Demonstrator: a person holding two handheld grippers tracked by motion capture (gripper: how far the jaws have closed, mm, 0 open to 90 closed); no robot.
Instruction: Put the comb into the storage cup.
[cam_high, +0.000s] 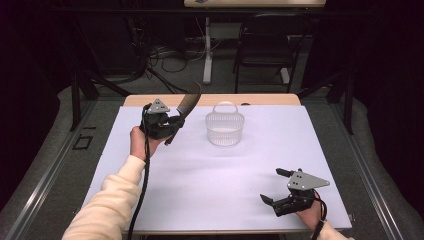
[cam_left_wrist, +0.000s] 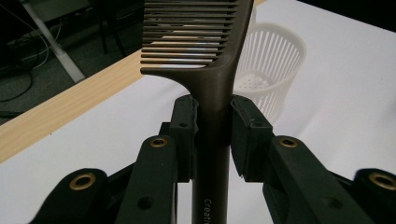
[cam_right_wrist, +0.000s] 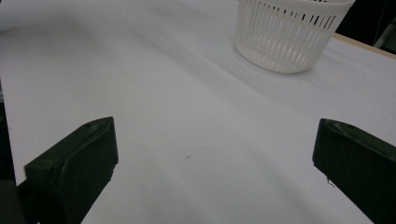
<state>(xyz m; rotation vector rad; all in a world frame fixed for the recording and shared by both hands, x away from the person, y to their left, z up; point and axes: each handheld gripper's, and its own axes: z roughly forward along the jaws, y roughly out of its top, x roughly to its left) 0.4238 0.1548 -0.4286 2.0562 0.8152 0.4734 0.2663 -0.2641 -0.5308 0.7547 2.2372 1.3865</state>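
The comb (cam_left_wrist: 212, 74) is dark brown and is pinched by its handle between the two jaws of the left gripper (cam_left_wrist: 212, 135), whose pads press on the handle from both sides in the left gripper view. Its toothed part rises beyond the jaws, with the teeth running out to the left in that view, and pale lettering shows low on the handle. In the high view the comb (cam_high: 189, 103) is held off the table, above the far left part of the white sheet, with its tip slanting up and away over the wooden far edge. The basket (cam_high: 224, 128), white and slotted with a hoop handle, stands just to the right of the comb near the middle of the far edge; it rests on the sheet apart from both grippers. The right gripper (cam_high: 274, 186) sits near the table's (cam_high: 210, 180) near right corner, its jaws spread wide with nothing between them, pointing across the bare sheet toward the basket (cam_right_wrist: 292, 35).
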